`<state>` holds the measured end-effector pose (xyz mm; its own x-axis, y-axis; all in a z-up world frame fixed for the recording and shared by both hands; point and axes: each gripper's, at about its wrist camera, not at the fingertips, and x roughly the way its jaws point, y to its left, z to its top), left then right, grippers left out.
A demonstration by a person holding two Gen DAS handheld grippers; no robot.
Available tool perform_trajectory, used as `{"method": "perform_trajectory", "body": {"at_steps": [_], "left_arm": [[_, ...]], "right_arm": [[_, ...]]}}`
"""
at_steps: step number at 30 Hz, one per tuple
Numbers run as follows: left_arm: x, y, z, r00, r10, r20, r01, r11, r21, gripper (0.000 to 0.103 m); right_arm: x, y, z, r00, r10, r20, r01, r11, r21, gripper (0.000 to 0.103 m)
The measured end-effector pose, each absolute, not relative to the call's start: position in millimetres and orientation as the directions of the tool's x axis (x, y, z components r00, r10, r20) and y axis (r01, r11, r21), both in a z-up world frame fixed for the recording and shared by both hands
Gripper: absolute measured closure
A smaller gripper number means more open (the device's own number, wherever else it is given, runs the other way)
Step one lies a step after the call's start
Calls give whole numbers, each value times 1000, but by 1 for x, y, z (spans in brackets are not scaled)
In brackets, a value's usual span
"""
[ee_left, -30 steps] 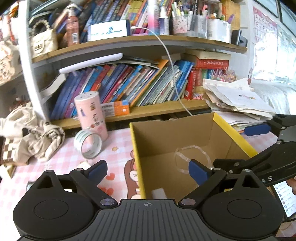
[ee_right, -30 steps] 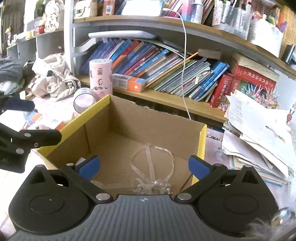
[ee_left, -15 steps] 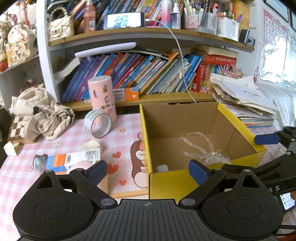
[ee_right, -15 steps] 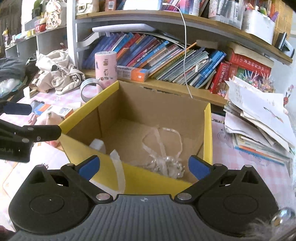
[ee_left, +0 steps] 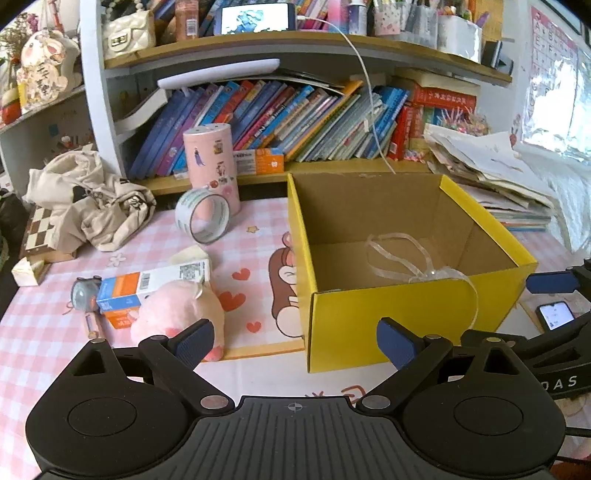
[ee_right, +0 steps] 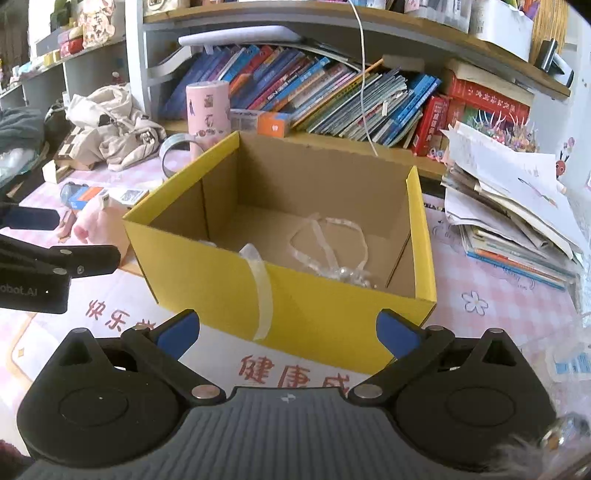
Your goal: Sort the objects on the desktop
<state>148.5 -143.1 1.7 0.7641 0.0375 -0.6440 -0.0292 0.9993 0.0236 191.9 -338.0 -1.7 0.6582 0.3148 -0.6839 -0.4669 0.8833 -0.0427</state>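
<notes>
Open yellow cardboard box (ee_left: 413, 325) sits on pink checked table mat (ee_left: 59, 354), clear plastic ribbon (ee_left: 402, 254) inside it. Left of box: pink plush toy (ee_left: 173, 314), with orange-white carton (ee_left: 147, 284) lying just behind it. Further back, clear tape roll (ee_left: 203, 216) leans against pink cylindrical canister (ee_left: 212, 162). Loose paper stack (ee_right: 517, 199) right of box. Bookshelf with slanted books (ee_left: 295, 118) behind.

Behind your desk stands a bookshelf (ee_left: 236, 177) packed with leaning books (ee_left: 295, 122). On its upper shelf you have a phone (ee_left: 255, 16) with a lit screen, and a white cable (ee_left: 369, 92) hangs down from it. A cream quilted handbag (ee_left: 127, 29) sits at that shelf's left end. To your right, loose papers (ee_right: 517, 195) are piled high.
</notes>
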Motion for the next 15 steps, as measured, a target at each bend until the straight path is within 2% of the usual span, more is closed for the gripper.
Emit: {"method": "perform_trajectory", "body": {"at_steps": [15], "left_arm": [[136,-102,-2,739,-27,-673,54,998,19,6]], "right_arm": [[169,-296,-8,621,258,-740,-405,914,-21,0]]}}
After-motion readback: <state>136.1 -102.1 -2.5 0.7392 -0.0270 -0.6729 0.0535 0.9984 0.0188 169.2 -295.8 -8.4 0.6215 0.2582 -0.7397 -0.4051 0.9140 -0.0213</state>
